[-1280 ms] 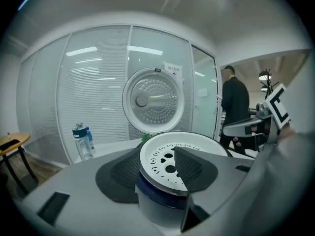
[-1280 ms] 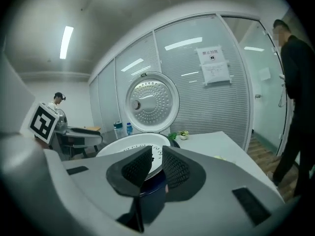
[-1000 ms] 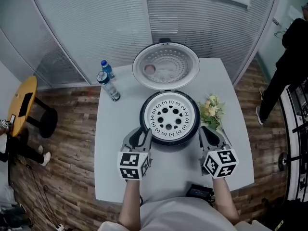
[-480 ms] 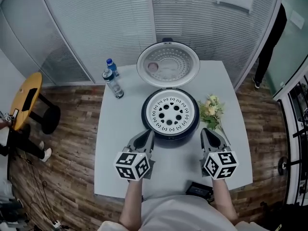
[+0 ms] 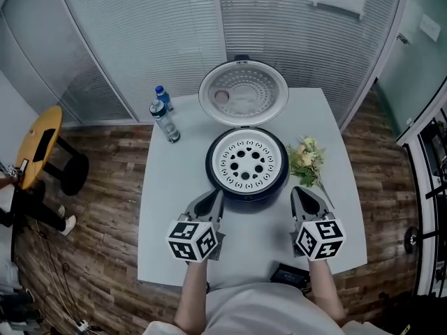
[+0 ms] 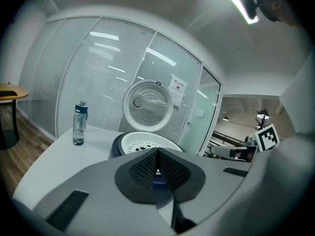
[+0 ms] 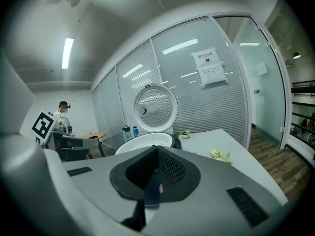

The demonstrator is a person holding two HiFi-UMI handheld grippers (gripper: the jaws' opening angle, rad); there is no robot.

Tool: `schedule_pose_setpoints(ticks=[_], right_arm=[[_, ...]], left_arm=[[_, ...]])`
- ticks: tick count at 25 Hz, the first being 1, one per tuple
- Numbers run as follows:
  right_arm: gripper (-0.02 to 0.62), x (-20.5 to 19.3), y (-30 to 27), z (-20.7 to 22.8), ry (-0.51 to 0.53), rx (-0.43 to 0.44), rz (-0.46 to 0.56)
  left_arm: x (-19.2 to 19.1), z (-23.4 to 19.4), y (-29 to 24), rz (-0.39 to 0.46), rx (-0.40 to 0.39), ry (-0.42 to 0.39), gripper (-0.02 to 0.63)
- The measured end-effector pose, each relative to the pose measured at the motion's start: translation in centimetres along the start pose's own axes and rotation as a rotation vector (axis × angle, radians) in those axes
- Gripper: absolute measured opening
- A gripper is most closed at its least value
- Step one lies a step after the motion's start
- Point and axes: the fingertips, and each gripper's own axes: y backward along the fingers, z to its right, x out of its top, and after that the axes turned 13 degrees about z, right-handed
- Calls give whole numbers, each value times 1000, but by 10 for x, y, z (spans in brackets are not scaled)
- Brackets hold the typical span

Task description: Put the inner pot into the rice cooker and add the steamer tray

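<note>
White steamer tray (image 5: 248, 164) sits in the open rice cooker (image 5: 244, 195) on the surface (image 5: 167, 222). Just in front, clear of the cooker, the left claw (image 5: 217, 194) and the right claw (image 5: 295, 190) hover with jaws pressed together, nothing between them.

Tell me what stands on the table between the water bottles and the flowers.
The open rice cooker, holding the white steamer tray, stands between the water bottles and the flowers. The head view shows this.
</note>
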Motion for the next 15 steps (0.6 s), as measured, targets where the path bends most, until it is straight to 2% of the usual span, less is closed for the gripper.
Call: schedule_pose_setpoints(ticks=[15], right_arm=[[15,-4,2,-5,2,10,-10]], left_arm=[[-1,-2,8,6,-8,41,11]])
